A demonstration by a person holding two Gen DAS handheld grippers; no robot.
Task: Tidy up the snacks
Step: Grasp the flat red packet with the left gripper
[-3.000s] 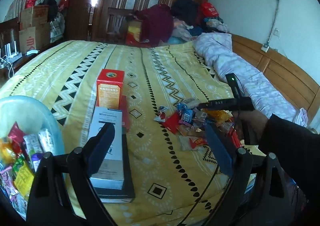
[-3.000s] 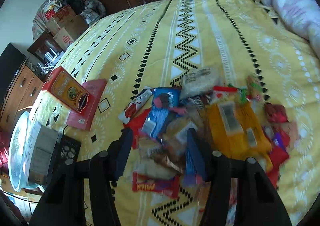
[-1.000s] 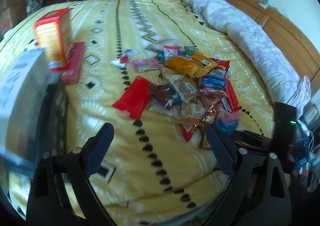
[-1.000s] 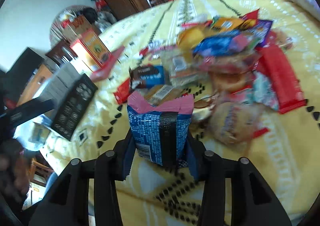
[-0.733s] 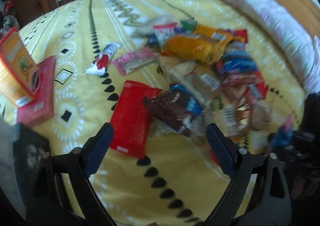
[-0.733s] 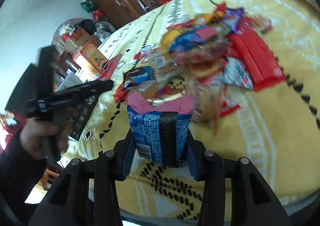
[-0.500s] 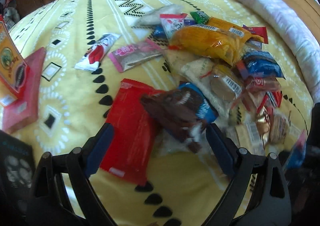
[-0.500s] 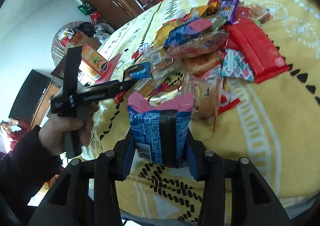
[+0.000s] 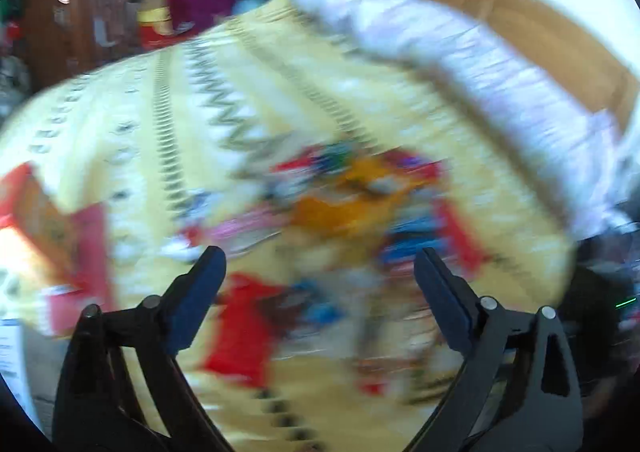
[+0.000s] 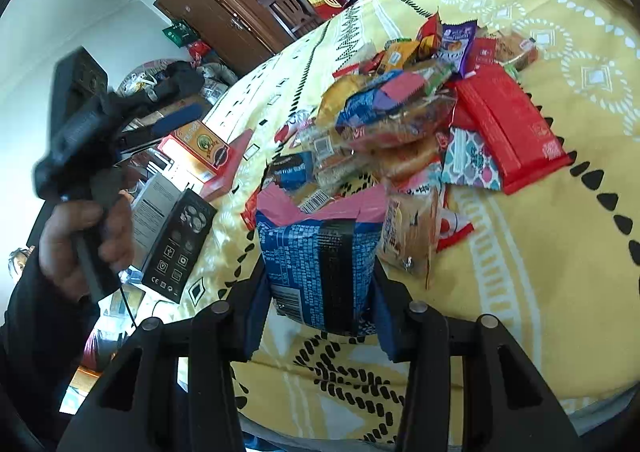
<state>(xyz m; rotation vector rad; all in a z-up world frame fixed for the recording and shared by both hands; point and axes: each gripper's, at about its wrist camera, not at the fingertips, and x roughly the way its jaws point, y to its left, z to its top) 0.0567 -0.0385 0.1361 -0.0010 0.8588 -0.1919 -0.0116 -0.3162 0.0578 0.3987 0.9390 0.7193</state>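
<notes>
- At the lower centre of the right wrist view, the right gripper (image 10: pixel 320 288) is clamped on a blue snack packet (image 10: pixel 320 272) with a pink torn top, lifted clear of the yellow bedspread (image 10: pixel 560 292)
- Up and to the right of it, the snack pile (image 10: pixel 420 123) lies on the bedspread, well apart from the held packet
- In the left half of that view, the left gripper (image 10: pixel 176 117) now hangs in a hand (image 10: pixel 84 240) above the boxes; a second ago it was not there
- In the left wrist view, everything is smeared with motion; its jaws stand wide with nothing between them, and the pile (image 9: pixel 360 203) sits higher in frame than half a second ago
- One packet is out of the pile and, I judge, is being carried off to be sorted; three seconds ago the right jaws were empty over the heap
</notes>
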